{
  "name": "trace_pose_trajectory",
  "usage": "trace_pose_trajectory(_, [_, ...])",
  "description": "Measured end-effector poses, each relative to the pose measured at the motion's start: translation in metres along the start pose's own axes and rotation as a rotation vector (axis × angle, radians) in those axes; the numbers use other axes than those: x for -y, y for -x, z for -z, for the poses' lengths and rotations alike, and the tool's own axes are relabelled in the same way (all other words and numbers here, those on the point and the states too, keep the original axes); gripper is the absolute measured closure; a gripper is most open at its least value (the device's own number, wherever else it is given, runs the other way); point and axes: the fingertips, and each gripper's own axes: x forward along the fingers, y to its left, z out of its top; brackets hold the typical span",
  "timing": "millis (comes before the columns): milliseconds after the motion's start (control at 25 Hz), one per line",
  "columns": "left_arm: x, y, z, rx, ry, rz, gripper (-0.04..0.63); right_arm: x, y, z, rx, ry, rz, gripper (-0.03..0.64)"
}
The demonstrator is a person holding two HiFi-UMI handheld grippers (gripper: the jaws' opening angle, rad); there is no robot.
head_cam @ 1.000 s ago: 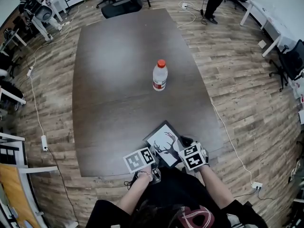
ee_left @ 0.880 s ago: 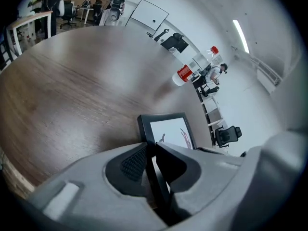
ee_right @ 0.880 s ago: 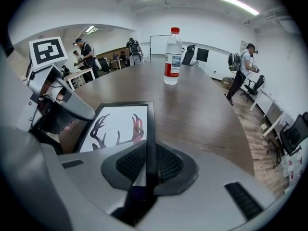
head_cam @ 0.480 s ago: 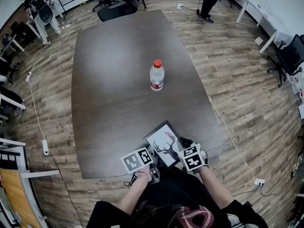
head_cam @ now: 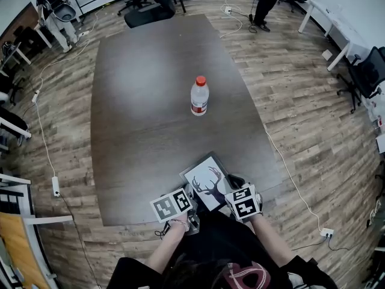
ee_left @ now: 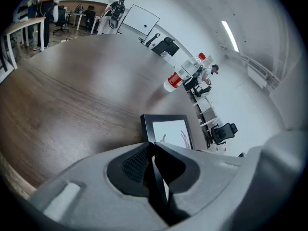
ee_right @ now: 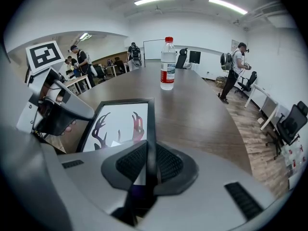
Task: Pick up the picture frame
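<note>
**Grippers clamping the frame from both sides**

You are holding the black rectangular picture frame [head_cam: 207,182], with its white print of a dark antlered deer head, at the near edge of the long dark brown wooden tabletop [head_cam: 150,107], right in front of your body. The frame is sitting turned at an angle to the tabletop's edge, with one corner pointing away from you. No view is showing clearly whether its underside is touching the wood.

Your left gripper [head_cam: 192,195] is biting on the frame's left near side. Its jaws have just been closing, and in the left gripper view the thin black border is running straight between the ribbed pads, which are pressing on it from both sides.

Your right gripper [head_cam: 231,188] is clamping the opposite side. In the right gripper view the frame's right border is standing on edge between the two dark pads, and they are squeezing it with no gap showing. The same view is also catching your left gripper at the frame's far side, with its marker cube above it.

Well beyond the frame, near the middle of the tabletop, a clear plastic bottle [head_cam: 199,96] with a red cap and a red-and-white label is standing upright, untouched by either gripper. Wood-plank floor [head_cam: 301,119] is surrounding the tabletop.
</note>
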Motion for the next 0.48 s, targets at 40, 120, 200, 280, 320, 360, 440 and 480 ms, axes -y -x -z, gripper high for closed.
trace_pose_trajectory(40, [0.000, 0.002, -0.001, 0.006, -0.005, 0.000, 0.551, -0.001, 0.001, -0.002, 0.005, 0.000, 0.002, 0.546])
trace_pose_trajectory(120, [0.002, 0.004, -0.004, 0.018, -0.011, 0.001, 0.552, -0.001, 0.003, -0.005, 0.015, 0.000, 0.007, 0.546])
trace_pose_trajectory(200, [0.005, 0.006, -0.007, 0.031, -0.025, 0.004, 0.551, 0.000, 0.006, -0.008, 0.026, -0.002, 0.012, 0.546])
trace_pose_trajectory(280, [0.009, 0.008, -0.011, 0.045, -0.045, 0.010, 0.551, 0.002, 0.008, -0.011, 0.039, -0.008, 0.015, 0.546])
trace_pose_trajectory(320, [0.010, 0.009, -0.013, 0.053, -0.055, 0.013, 0.552, 0.002, 0.009, -0.013, 0.046, -0.011, 0.015, 0.546])
trace_pose_trajectory(360, [0.012, 0.010, -0.015, 0.060, -0.063, 0.018, 0.551, 0.002, 0.010, -0.015, 0.054, -0.013, 0.015, 0.546])
trace_pose_trajectory(440, [0.015, 0.013, -0.019, 0.073, -0.075, 0.026, 0.551, 0.003, 0.013, -0.020, 0.070, -0.014, 0.018, 0.546])
trace_pose_trajectory(480, [0.016, 0.014, -0.021, 0.079, -0.081, 0.029, 0.551, 0.003, 0.014, -0.022, 0.078, -0.013, 0.021, 0.546])
